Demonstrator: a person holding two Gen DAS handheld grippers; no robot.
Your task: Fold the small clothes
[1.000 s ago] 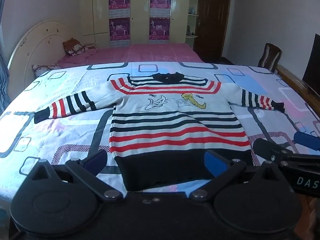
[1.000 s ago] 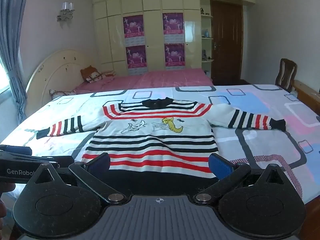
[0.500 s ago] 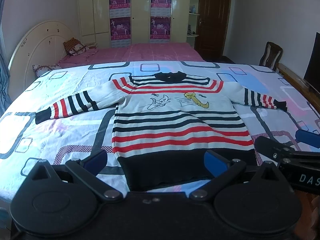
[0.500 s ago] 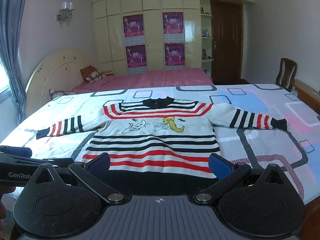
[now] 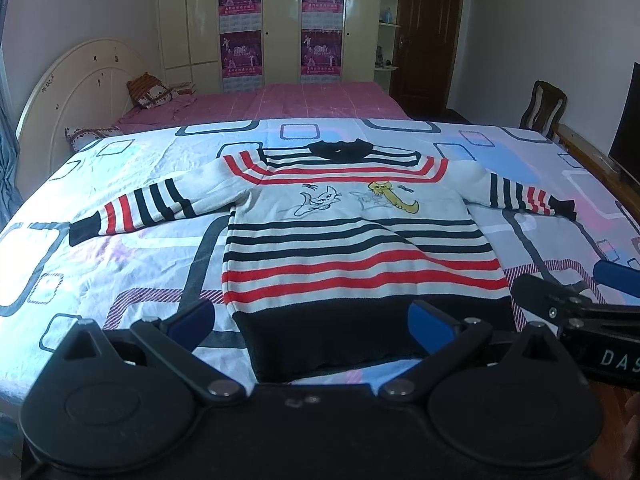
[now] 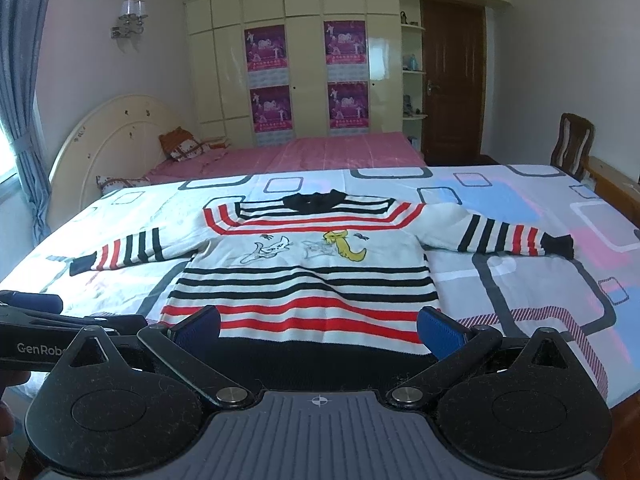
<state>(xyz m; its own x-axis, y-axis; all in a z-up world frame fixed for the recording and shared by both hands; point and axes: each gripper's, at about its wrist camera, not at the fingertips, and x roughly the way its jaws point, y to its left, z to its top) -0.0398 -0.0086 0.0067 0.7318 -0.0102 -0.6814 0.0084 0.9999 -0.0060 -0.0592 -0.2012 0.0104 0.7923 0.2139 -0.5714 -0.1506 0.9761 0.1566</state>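
Striped sweater flat on bed, left gripper and right gripper level above hem, both spread wide.

Left gripper and right gripper: black linkages, silver pivot screws, blue finger pads

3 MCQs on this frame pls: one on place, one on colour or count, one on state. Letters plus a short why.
1. Where does the sweater lie?
A. on the chair
B. flat on the patterned bedspread
C. on the pink bed

2. What colour is the sweater's hem band?
A. black
B. yellow
C. pink

3. How do the left gripper and right gripper stand?
A. both shut on cloth
B. one shut, one open
C. both open, holding nothing

Key: B, the sweater is spread out on the bedspread, sleeves out to the sides; A, the bottom band is solid black; C, each view shows the blue pads wide apart with nothing between them.
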